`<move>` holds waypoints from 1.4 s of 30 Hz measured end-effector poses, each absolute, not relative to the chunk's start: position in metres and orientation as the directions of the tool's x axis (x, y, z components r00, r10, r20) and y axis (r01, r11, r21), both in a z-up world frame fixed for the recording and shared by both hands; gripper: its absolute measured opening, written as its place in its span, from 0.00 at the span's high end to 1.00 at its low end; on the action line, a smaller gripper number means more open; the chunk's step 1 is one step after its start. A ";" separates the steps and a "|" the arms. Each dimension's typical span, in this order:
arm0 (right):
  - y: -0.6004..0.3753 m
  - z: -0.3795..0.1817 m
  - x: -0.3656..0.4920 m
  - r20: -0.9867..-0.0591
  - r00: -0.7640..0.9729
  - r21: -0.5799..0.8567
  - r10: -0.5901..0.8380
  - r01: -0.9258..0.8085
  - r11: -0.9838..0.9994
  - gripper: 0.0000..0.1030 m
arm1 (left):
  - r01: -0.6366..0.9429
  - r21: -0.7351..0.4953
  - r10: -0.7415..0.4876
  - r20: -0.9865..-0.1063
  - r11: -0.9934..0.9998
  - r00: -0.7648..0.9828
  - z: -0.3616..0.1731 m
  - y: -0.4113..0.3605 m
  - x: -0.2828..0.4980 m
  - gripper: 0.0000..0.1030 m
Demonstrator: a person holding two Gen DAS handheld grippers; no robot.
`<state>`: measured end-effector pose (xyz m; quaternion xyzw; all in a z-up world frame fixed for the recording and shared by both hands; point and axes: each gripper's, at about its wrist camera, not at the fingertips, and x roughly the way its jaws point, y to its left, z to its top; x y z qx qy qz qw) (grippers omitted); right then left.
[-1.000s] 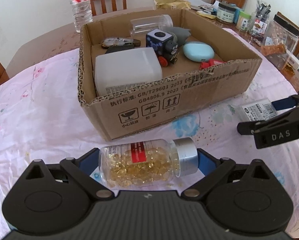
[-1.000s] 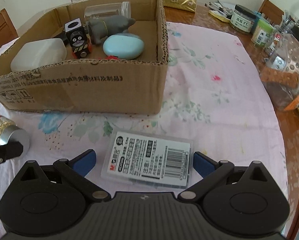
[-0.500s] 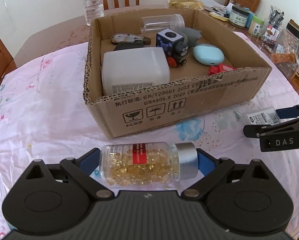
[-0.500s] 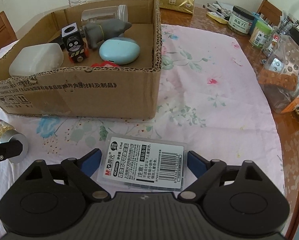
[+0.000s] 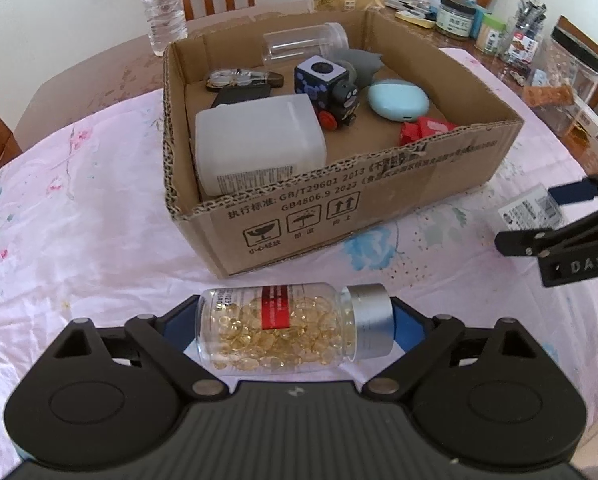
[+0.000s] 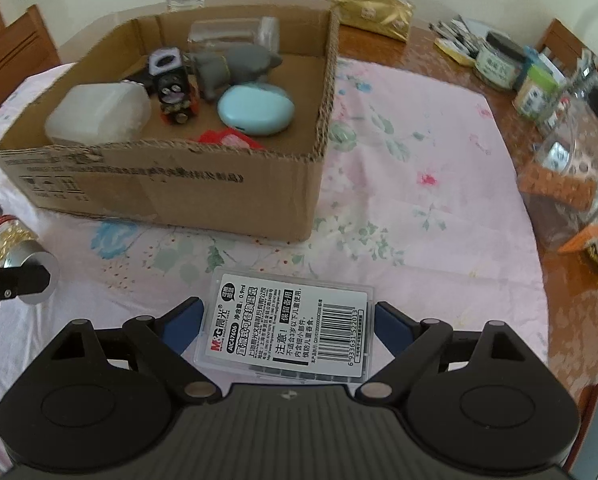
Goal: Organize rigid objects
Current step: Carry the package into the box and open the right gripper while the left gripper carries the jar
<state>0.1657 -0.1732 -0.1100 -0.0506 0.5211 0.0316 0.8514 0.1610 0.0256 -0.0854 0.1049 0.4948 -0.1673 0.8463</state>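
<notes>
Left gripper: I see both blue pads pressed on the ends of the capsule bottle, jaws closed to its length.
Capsule bottle: lies crosswise at lower centre of the left wrist view, silver cap toward the right pad, base toward the left pad.
Right gripper: I see its pads closed against the two short edges of the refill case.
Refill case: flat, label up, lower centre of the right wrist view, between the fingers.
Cardboard box: just above both grippers in frame, open-topped; I cannot tell whether either held item touches it.
Box contents: white container, pale blue case, toy cube.
Tablecloth: pink floral, beneath everything.
</notes>
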 end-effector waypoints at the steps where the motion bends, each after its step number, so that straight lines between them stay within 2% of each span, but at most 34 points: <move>1: -0.173 -0.106 0.165 -0.890 0.457 -0.058 0.003 -0.119 0.991 0.09 | 0.391 0.008 -0.184 -0.873 0.920 0.451 -0.083 0.028 0.161 0.08; 15: -0.141 -0.020 0.179 -0.795 0.589 -0.062 0.146 -0.318 0.946 0.09 | 0.486 0.004 -0.258 -0.843 0.874 0.472 -0.020 0.050 0.158 0.08; 28: -0.079 -0.045 0.226 -0.810 0.553 -0.084 0.195 -0.439 0.895 0.09 | 0.376 0.013 -0.228 -0.775 0.927 0.590 0.012 0.075 0.188 0.08; 31: -0.075 -0.046 0.224 -0.808 0.552 -0.086 0.204 -0.454 0.887 0.02 | 0.368 0.018 -0.224 -0.764 0.930 0.605 0.015 0.077 0.195 0.08; 42: -0.084 -0.035 0.206 -0.791 0.584 -0.061 0.185 -0.376 0.924 0.00 | 0.376 0.036 -0.234 -0.728 0.926 0.644 0.007 0.050 0.257 0.08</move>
